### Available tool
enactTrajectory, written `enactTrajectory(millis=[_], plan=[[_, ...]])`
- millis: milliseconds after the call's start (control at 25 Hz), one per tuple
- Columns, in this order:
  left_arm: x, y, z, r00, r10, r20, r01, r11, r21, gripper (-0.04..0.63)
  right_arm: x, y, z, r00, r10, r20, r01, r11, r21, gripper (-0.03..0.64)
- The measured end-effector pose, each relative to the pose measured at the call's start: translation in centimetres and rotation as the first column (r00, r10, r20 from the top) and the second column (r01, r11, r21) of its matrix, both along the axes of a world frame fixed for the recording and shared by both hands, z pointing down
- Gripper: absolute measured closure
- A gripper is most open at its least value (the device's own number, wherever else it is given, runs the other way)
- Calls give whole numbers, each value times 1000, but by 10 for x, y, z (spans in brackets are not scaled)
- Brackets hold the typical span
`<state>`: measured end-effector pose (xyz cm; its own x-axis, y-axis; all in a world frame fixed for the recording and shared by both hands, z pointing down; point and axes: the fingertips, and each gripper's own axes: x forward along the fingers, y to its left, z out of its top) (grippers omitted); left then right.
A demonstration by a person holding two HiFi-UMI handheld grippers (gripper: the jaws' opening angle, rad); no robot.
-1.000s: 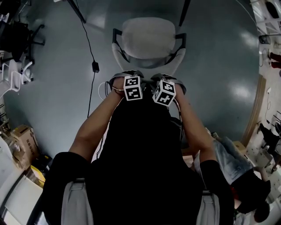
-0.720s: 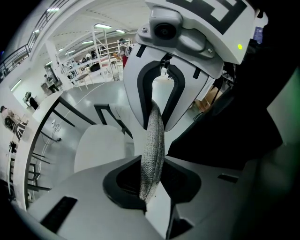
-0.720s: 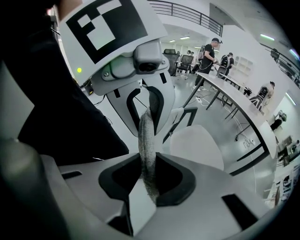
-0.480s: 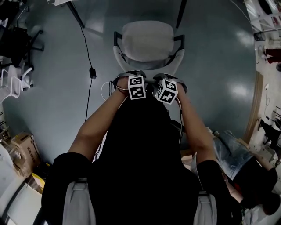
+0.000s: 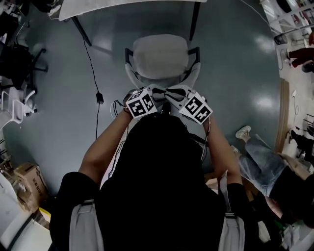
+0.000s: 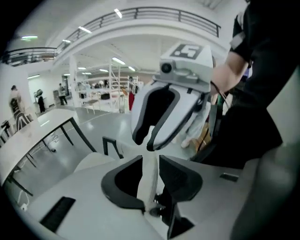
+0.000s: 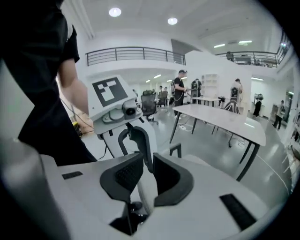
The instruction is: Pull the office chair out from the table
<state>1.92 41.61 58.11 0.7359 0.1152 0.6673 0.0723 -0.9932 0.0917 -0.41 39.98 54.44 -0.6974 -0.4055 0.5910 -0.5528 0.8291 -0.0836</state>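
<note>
Holds the left gripper point(image 6: 151, 164) with jaws wide apart, just opened further, pads pressing on nothing. Shows only the pale edge of the backrest point(image 6: 146, 183) down through the gap, below and clear of the pads. Holds the right gripper point(image 7: 148, 161) with jaws a narrow slit apart, just closed a little, likewise clamped on nothing. Shows the other gripper's dark finger and the same pale back beyond the slit. Keeps both side by side at the middle of the head view, right at the near side of the chair.

Finds the office chair point(image 5: 161, 55) in the upper middle of the head view, seat towards the table point(image 5: 98, 7) along the top edge. Leaves bare floor point(image 5: 235, 59) between the two, so looks already drawn out.

Expect a fairly heavy but easy-moving thing. Probably rides on casters over smooth, glossy floor, so likely coasts and swivels rather than drags. Looks stiff in the frame, with a backrest apt to flex or recline under a high pull. Take hold on the top rim of the backrest, one gripper each side of centre, for a straight pull. Probably slips a little on that smooth pale shell, so clamp well over the edge. Keep the black armrests point(image 5: 128, 53) as a second, lower hold, likely less prone to tipping.
</note>
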Motion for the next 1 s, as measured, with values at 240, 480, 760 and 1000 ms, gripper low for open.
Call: enactTrajectory(millis=[240,480,760,1000], plan=[[-11,-17,-96,983,-45,-179,55,997,50,575,1,-9,-118,952,78,297,-124,982,140,595],[-47,-22,-159,912,-128,-390,102,991,-86,583,-1,2,-192,895,115,430,-214,958,189,598],[-46,-17,-199,811,-223,-541,106,965,-238,583,32,30,-215,881,139,453,-265,937,227,598],[-39,-15,-201,810,-230,-539,102,961,-256,583,48,31,-209,821,184,540,-317,934,163,598]])
